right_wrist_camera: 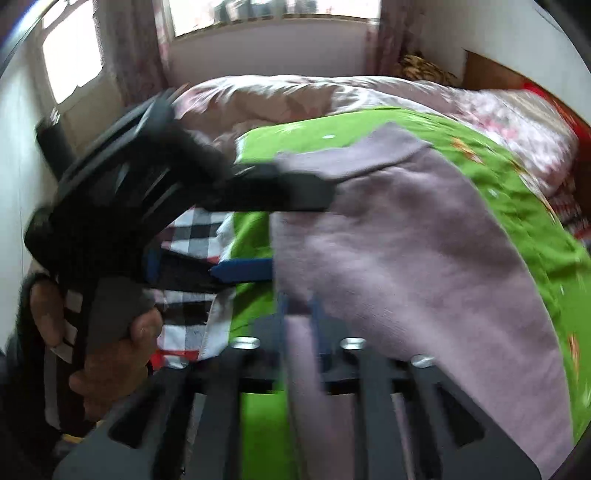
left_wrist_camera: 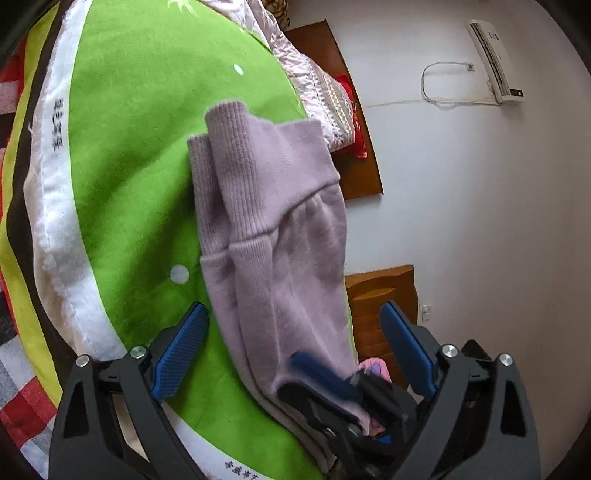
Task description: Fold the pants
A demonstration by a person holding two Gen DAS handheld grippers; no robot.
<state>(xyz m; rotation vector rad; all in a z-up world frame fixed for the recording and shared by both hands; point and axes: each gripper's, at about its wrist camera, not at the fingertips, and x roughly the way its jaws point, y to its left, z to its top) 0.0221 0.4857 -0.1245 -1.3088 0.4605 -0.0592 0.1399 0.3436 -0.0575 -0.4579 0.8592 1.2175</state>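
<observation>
Lilac knit pants (left_wrist_camera: 273, 229) lie folded lengthwise on a green blanket (left_wrist_camera: 133, 155), ribbed cuffs at the far end. My left gripper (left_wrist_camera: 291, 332) is open, its blue pads on either side of the near end of the pants without touching them. My right gripper (right_wrist_camera: 299, 317) is shut on the near edge of the pants (right_wrist_camera: 399, 251) and lifts it; it also shows in the left wrist view (left_wrist_camera: 332, 387). In the right wrist view the left gripper (right_wrist_camera: 243, 236) sits at the left edge of the pants, held by a hand.
The bed carries a pink quilt (right_wrist_camera: 295, 96) and a checked sheet (right_wrist_camera: 192, 236). A wooden headboard (left_wrist_camera: 354, 110) and nightstand (left_wrist_camera: 384, 295) stand by the white wall. An air conditioner (left_wrist_camera: 495, 59) hangs on the wall. Windows (right_wrist_camera: 266, 14) lie beyond the bed.
</observation>
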